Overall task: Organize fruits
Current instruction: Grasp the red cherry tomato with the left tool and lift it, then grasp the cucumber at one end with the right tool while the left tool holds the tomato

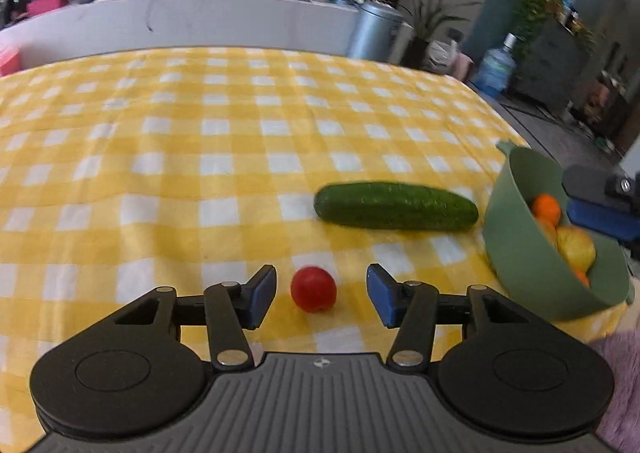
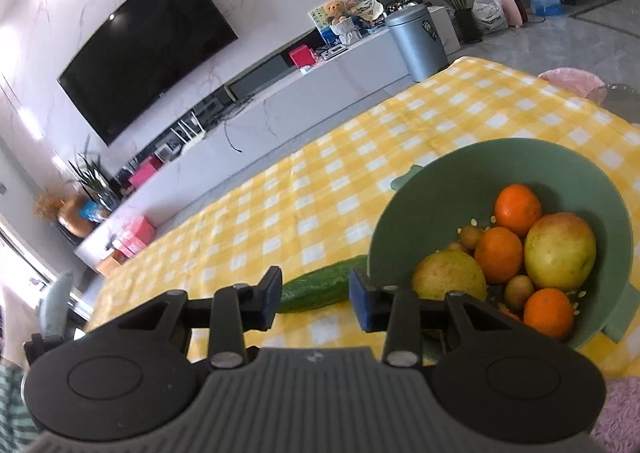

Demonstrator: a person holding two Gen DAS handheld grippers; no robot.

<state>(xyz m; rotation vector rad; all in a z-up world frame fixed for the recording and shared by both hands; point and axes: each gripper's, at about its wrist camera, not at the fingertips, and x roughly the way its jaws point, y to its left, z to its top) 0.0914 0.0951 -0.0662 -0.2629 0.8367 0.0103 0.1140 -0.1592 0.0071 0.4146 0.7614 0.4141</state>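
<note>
Small round red tomato (image 1: 313,289), glossy and unlabelled, lies on the yellow checked worktop (image 1: 200,157) between the spread fingers of the left claw (image 1: 321,295); the right claw (image 2: 314,297) gapes empty.

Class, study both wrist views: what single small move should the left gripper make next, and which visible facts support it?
Probably ease the left gripper forward and down, then close on the tomato. Its jaws are open with the tomato lying between the fingertips on the tablecloth, still outside the green bowl that already holds the other fruit. The cucumber lies farther off.
</note>
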